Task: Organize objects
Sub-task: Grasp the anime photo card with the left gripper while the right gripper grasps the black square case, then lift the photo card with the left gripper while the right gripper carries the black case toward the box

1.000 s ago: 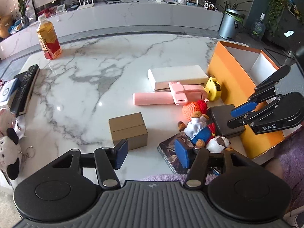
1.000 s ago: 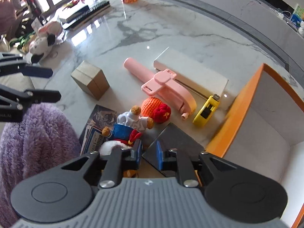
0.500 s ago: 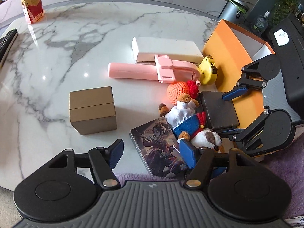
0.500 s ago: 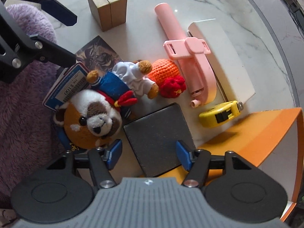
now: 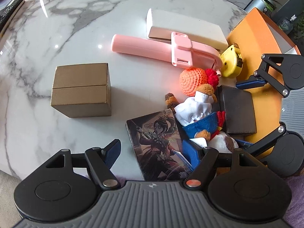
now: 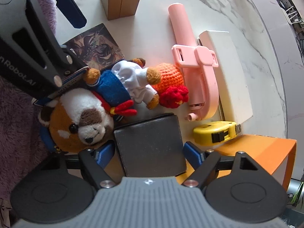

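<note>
Marble table (image 5: 47,28) is carrying a clutter of small things, seen from both wrist cameras looking steeply down. Going left to right in the left wrist view: a gold-brown cardboard box (image 5: 81,89) is sitting alone at about nine o'clock, a seam running across its top. At six o'clock the left gripper (image 5: 153,152) is hanging with its jaws opening, blue pads spread on either side of an illustrated card box (image 5: 157,144) without pressing it; the picture shows an armed figure, and the box's long axis is running from six toward twelve o'clock. Near it a plush dog (image 5: 199,121) in a blue and white sailor outfit is lying with its head toward five o'clock, its feet toward an orange and red crochet ball (image 5: 193,77). At twelve o'clock a pink selfie stick (image 5: 163,49) is lying crosswise, long axis nine to three, against a flat white box (image 5: 184,28). A yellow tape measure (image 5: 230,64) is lying just beside the orange storage box (image 5: 252,34) at two o'clock.

In the right wrist view the right gripper (image 6: 149,153) is opening its jaws astride a dark grey box (image 6: 150,144), pads just off its sides. Lettering on the left gripper's arm is reading "n Robot.AI".
</note>
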A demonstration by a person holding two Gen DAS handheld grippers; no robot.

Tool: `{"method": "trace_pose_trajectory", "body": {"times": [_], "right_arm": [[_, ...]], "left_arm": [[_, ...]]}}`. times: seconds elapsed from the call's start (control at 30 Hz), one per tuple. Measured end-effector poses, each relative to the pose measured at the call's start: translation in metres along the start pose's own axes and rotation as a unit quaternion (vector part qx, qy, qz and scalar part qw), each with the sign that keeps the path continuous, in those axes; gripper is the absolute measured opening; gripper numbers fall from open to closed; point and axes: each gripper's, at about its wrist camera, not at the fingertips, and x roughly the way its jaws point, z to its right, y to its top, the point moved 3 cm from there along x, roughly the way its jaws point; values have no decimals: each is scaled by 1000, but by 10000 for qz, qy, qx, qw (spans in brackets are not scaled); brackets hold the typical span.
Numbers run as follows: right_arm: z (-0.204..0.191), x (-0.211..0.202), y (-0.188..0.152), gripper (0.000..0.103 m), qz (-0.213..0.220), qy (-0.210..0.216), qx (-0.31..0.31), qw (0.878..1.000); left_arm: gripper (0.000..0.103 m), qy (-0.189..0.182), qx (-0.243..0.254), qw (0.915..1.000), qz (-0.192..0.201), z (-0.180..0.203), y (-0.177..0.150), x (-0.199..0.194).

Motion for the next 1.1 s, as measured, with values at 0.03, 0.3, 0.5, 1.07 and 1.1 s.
{"method": "trace_pose_trajectory", "body": {"times": [0.03, 0.3, 0.5, 1.07, 1.1], "right_arm": [[-1, 2, 0, 83, -6, -19, -50, 10000], [6, 0, -3, 81, 37, -20, 70, 10000], [25, -25, -8, 81, 352, 247, 647, 9970], [32, -141, -39, 81, 1730, 311, 1763, 9685], [35, -146, -44, 81, 1751, 232, 1815, 9674]], "left_arm": [[85, 6, 2, 10000, -37, 1, 0, 2], [74, -187, -156, 9997, -48, -4, -5, -1], [72, -177, -333, 9991, 188, -12, -13, -13], [68, -346, -182, 9856, 1644, 9, -4, -101], [68, -367, -121, 9846, 1706, 14, -4, -105]]}}
